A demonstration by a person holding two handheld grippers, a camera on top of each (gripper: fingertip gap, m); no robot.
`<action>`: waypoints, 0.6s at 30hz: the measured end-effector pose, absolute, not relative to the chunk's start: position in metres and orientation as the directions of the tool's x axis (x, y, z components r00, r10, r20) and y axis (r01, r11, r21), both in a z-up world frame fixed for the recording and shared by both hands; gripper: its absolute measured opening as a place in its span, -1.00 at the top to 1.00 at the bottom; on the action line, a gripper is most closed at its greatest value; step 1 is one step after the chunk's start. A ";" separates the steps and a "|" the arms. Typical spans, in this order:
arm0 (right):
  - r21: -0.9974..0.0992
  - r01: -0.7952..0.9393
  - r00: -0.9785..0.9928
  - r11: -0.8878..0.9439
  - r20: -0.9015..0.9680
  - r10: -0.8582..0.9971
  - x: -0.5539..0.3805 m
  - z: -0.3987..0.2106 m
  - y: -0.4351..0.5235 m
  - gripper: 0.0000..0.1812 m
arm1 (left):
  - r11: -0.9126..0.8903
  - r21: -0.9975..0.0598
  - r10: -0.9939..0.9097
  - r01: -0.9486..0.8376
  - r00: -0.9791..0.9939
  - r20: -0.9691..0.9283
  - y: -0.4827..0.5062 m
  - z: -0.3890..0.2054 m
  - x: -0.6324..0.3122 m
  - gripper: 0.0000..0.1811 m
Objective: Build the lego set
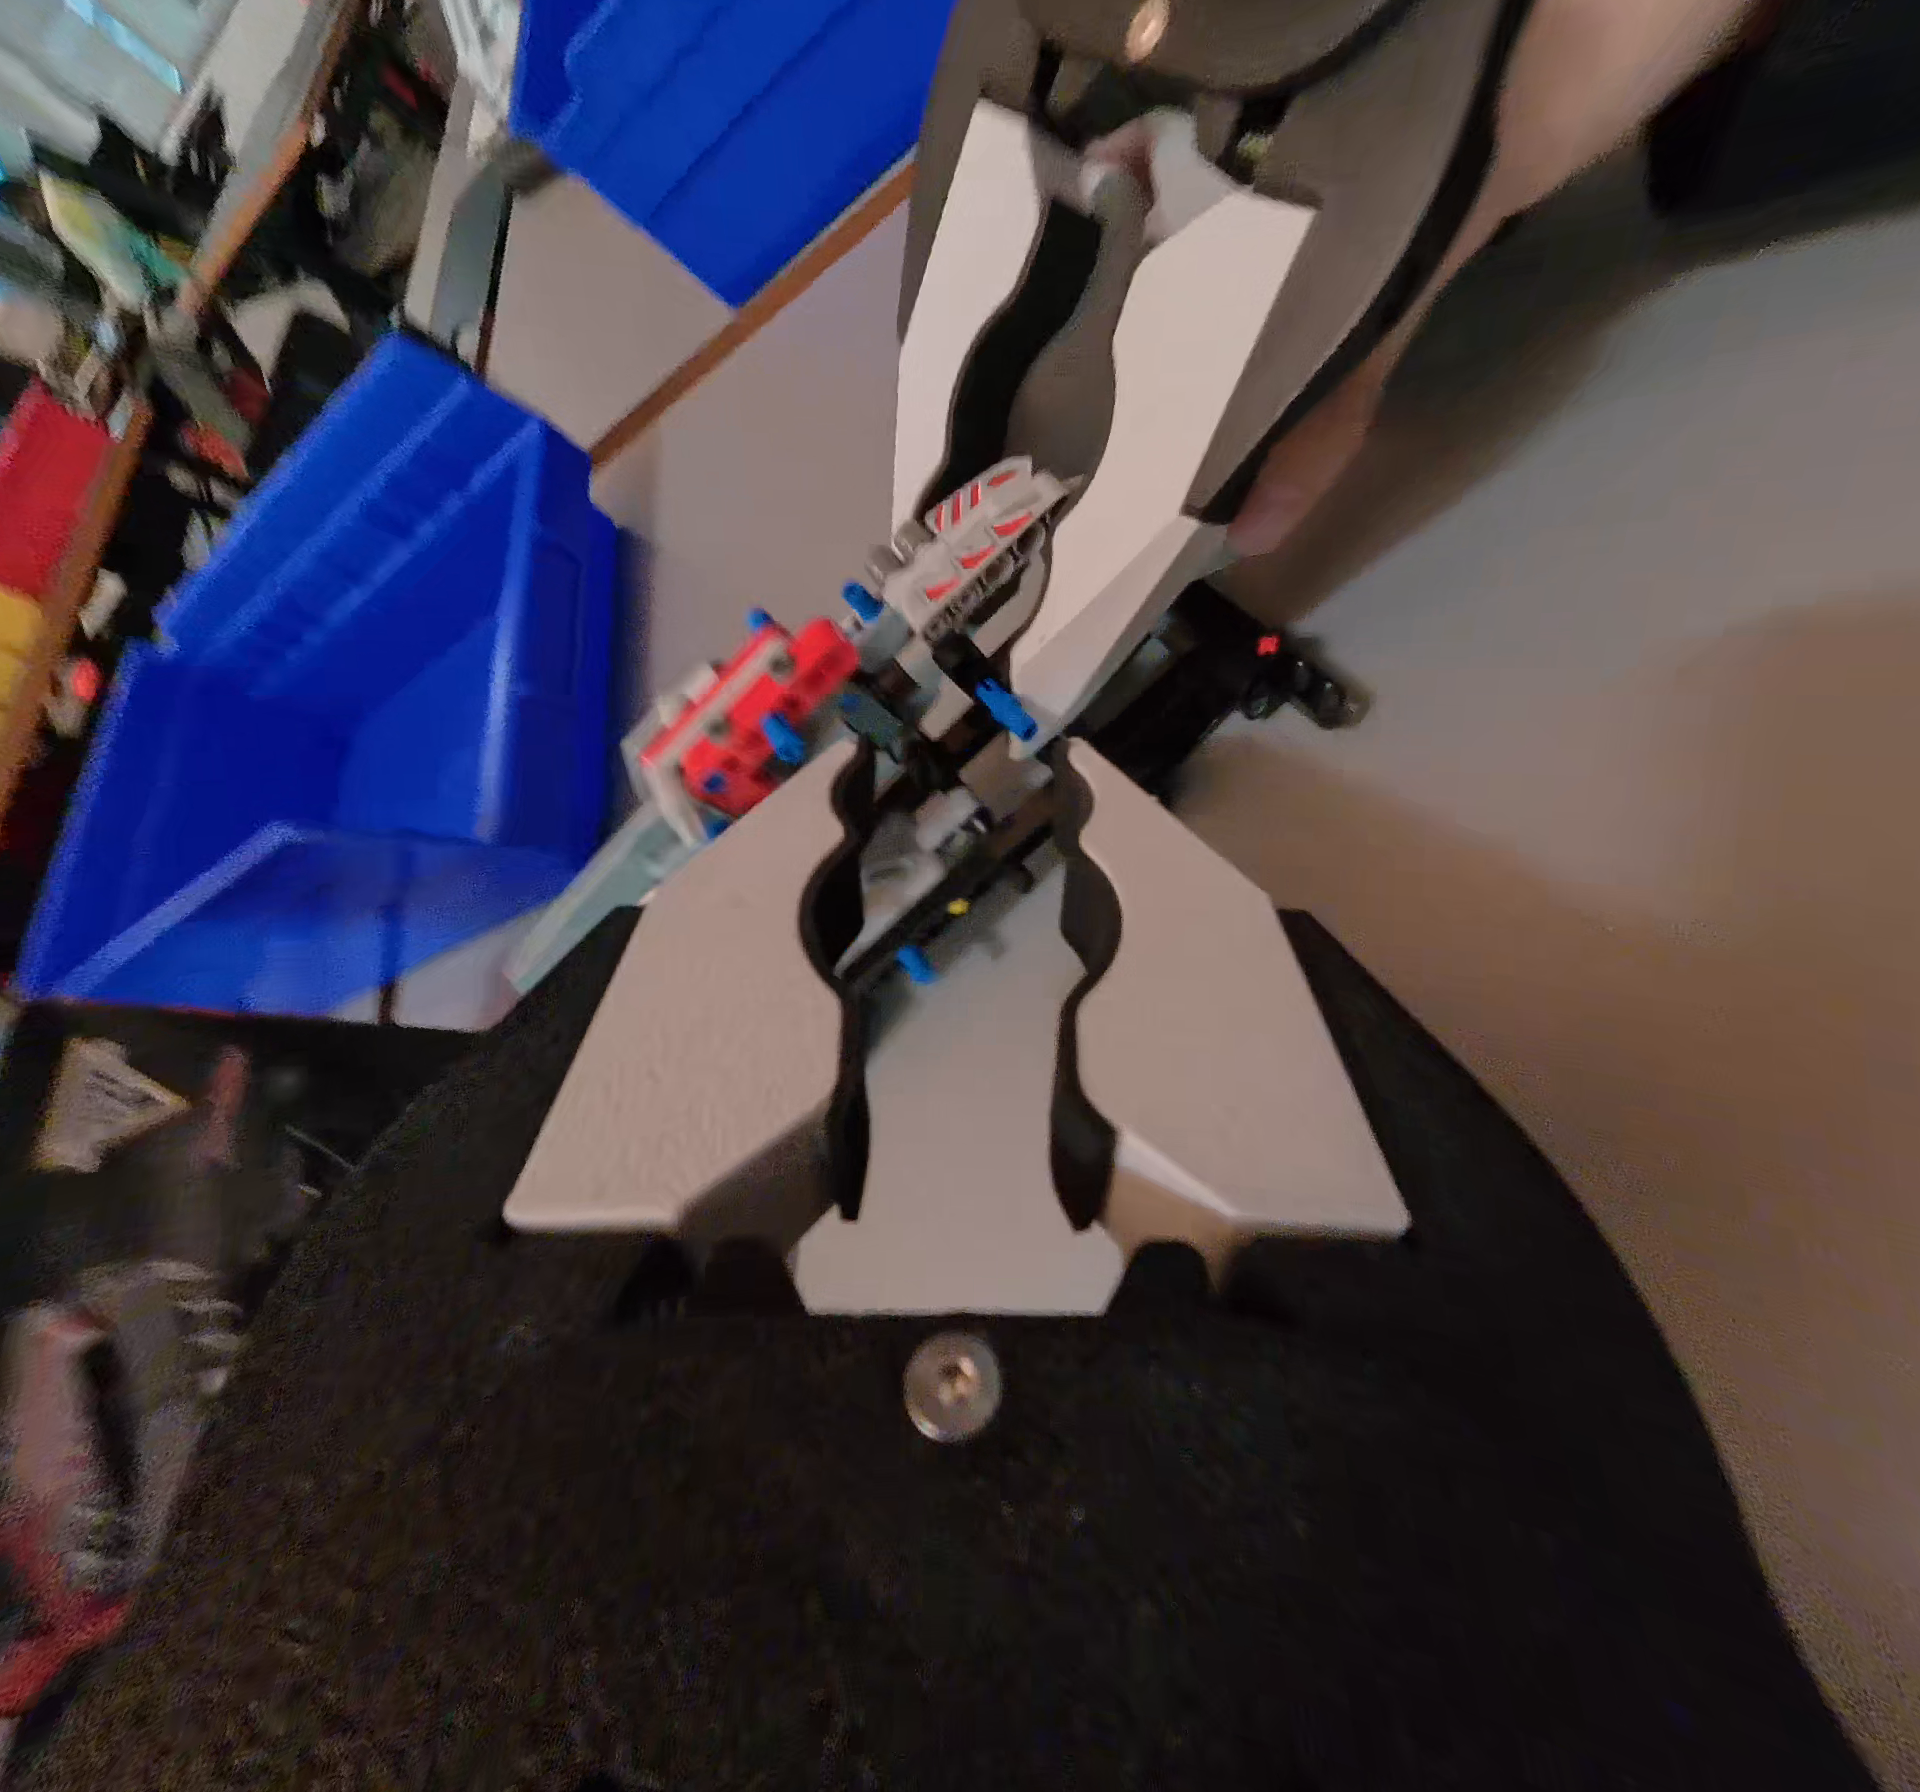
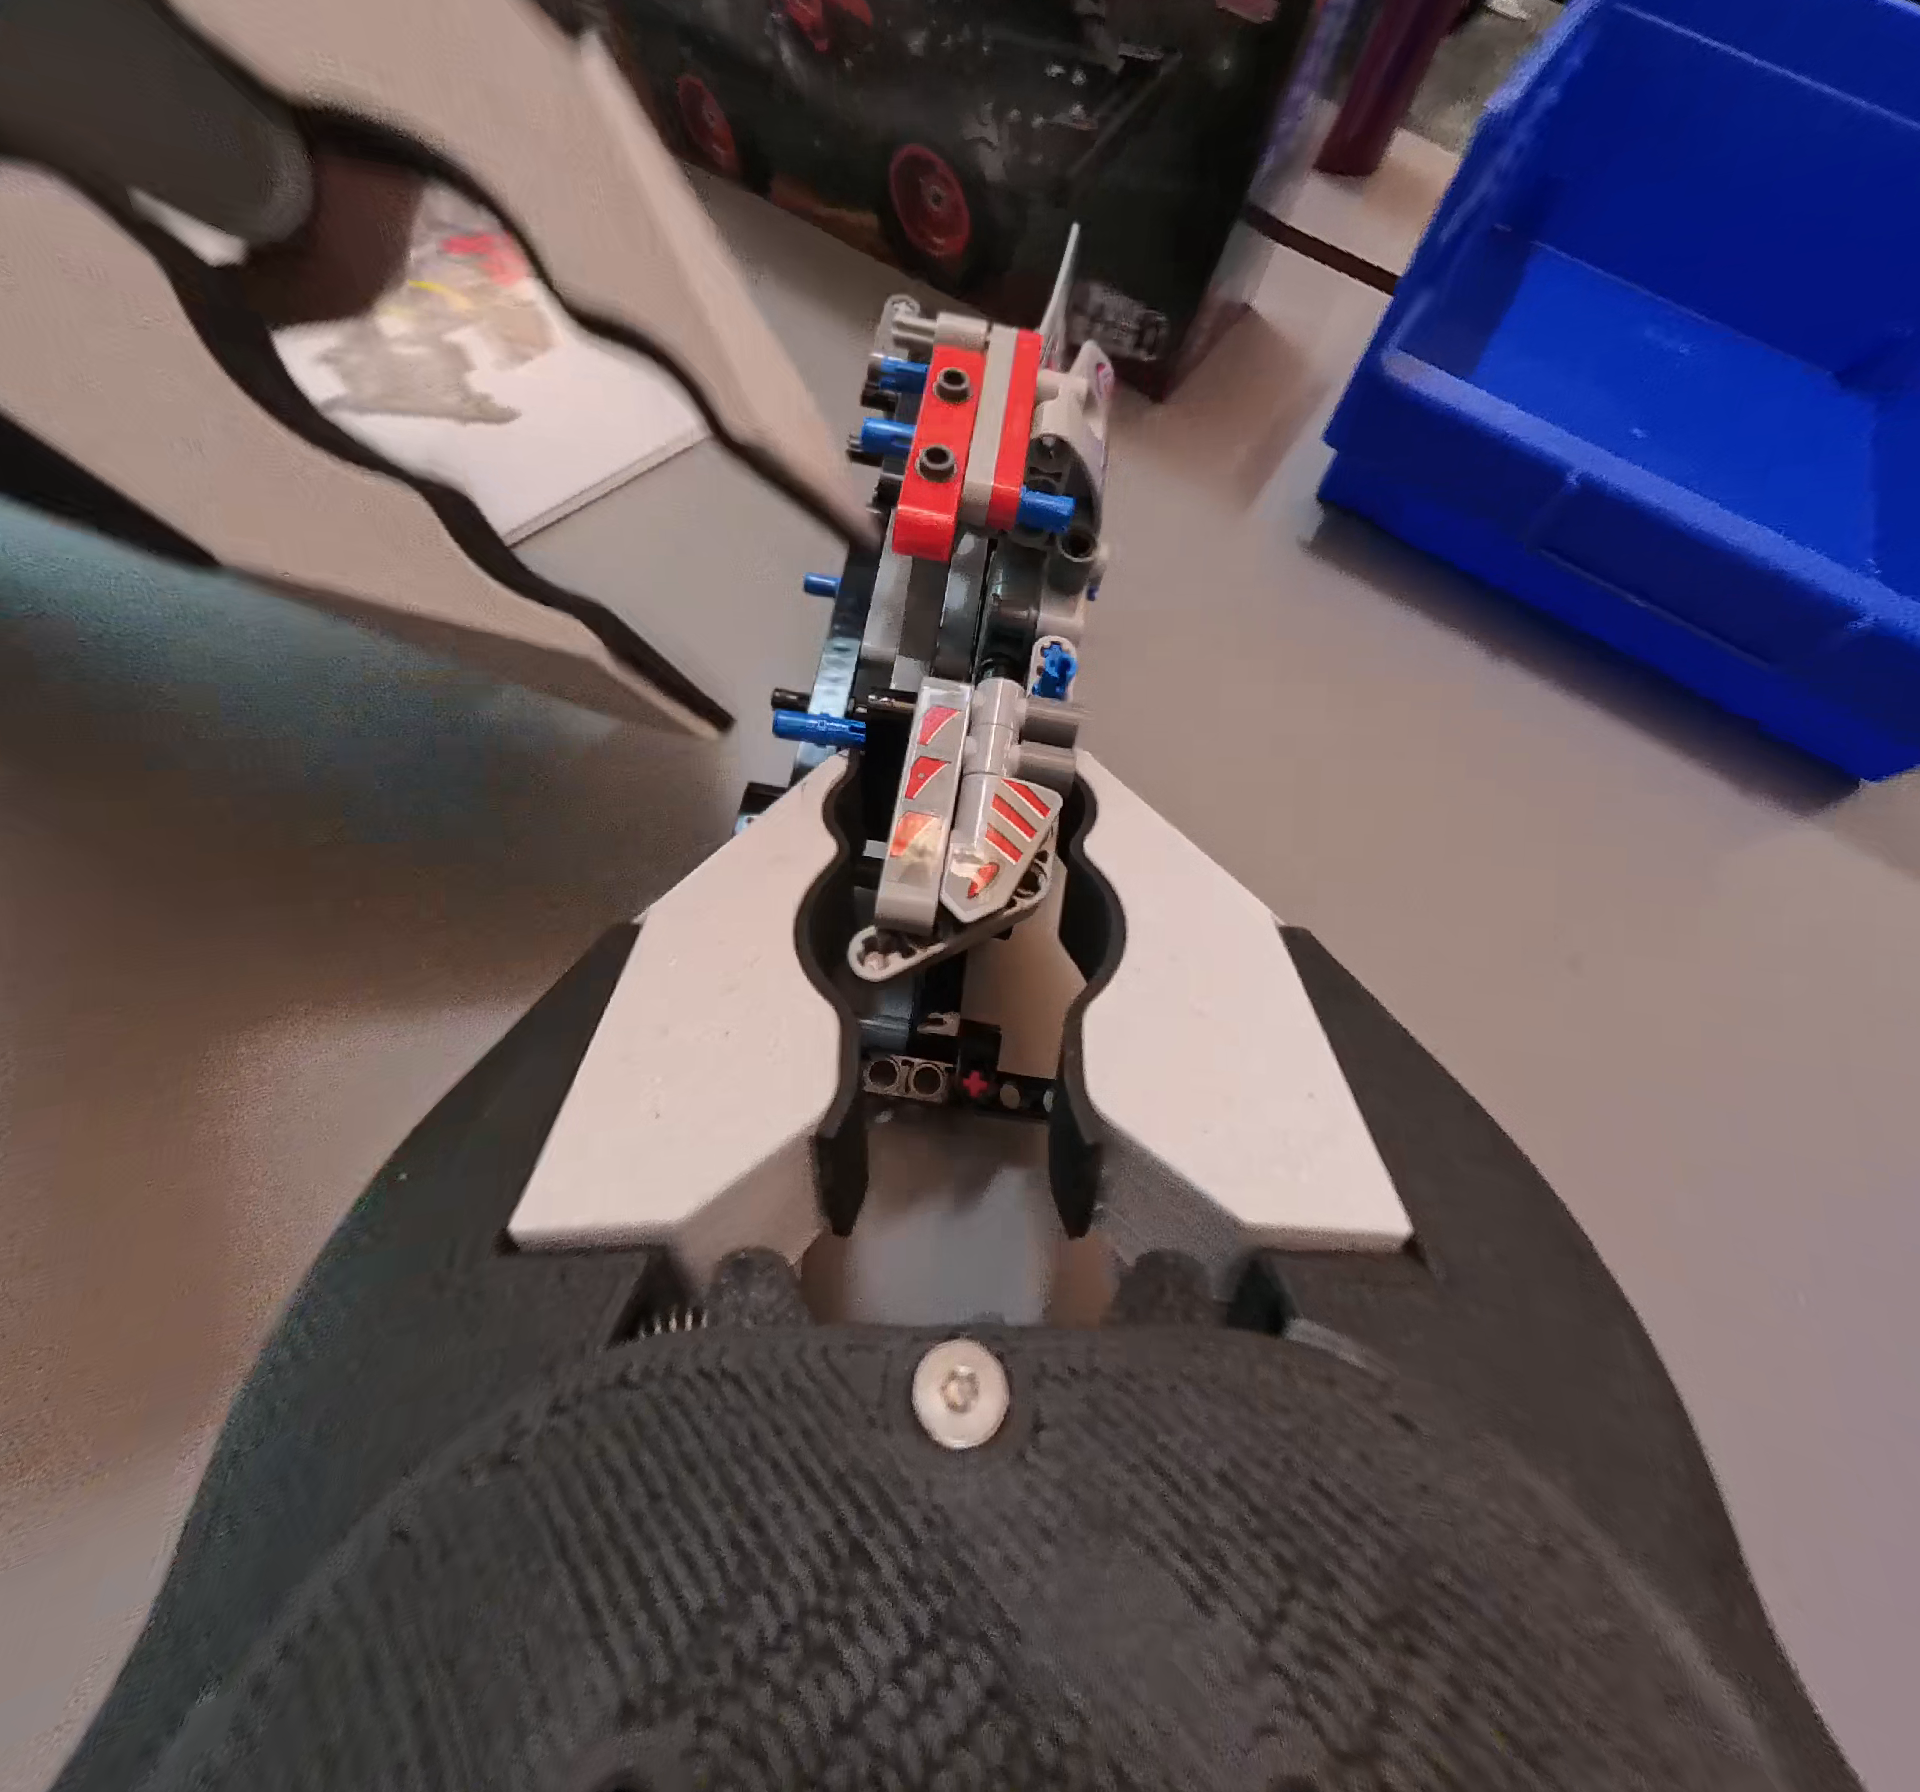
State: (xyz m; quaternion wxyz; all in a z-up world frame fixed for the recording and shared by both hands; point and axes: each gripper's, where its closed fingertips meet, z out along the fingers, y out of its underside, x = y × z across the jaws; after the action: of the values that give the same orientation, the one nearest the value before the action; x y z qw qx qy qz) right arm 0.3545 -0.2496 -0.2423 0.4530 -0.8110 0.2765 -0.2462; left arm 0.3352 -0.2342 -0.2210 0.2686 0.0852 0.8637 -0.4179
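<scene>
A part-built lego model [image 1: 790,693], with red beams, grey panels with red stripes, a black frame and blue pins, is held above the grey table between both grippers. My left gripper [image 1: 966,766] is shut on the model's black frame near its middle. It enters the right wrist view [image 2: 800,630] from the upper left. My right gripper [image 2: 961,786] is shut on the end of the model [image 2: 966,433] that bears the striped grey panels. In the left wrist view it comes down from the top [image 1: 977,620].
Two blue bins [image 1: 343,703] [image 1: 727,59] stand left of the model, and one blue bin [image 2: 1662,371] shows at the right in the right wrist view. The dark lego box [image 2: 935,80] stands behind, with an instruction booklet [image 2: 468,371] on the table [image 2: 1455,911]. A hand [image 1: 1662,80] holds the right gripper. Left and right tips are no more than a few centimetres apart.
</scene>
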 end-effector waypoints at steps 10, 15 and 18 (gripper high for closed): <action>-0.872 -0.152 0.832 -0.465 0.141 -0.536 0.331 -0.242 -0.240 0.62 | 0.645 -0.357 0.483 0.676 -0.722 -0.494 -0.250 -0.205 0.315 0.14; -0.872 -0.143 0.839 -0.468 0.144 -0.524 0.329 -0.242 -0.238 0.63 | 0.691 -0.244 0.592 0.681 -0.726 -0.351 -0.245 -0.232 0.317 0.20; -0.872 -0.136 0.850 -0.470 0.141 -0.508 0.327 -0.242 -0.237 0.62 | 0.716 -0.248 0.578 0.652 -0.754 -0.312 -0.247 -0.239 0.320 0.25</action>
State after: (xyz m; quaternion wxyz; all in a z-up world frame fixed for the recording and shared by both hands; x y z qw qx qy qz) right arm 0.3266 -0.2368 -0.2421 0.4772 -0.8349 0.1930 -0.1947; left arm 0.3198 -0.2470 -0.2385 0.1067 0.3342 0.9202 -0.1735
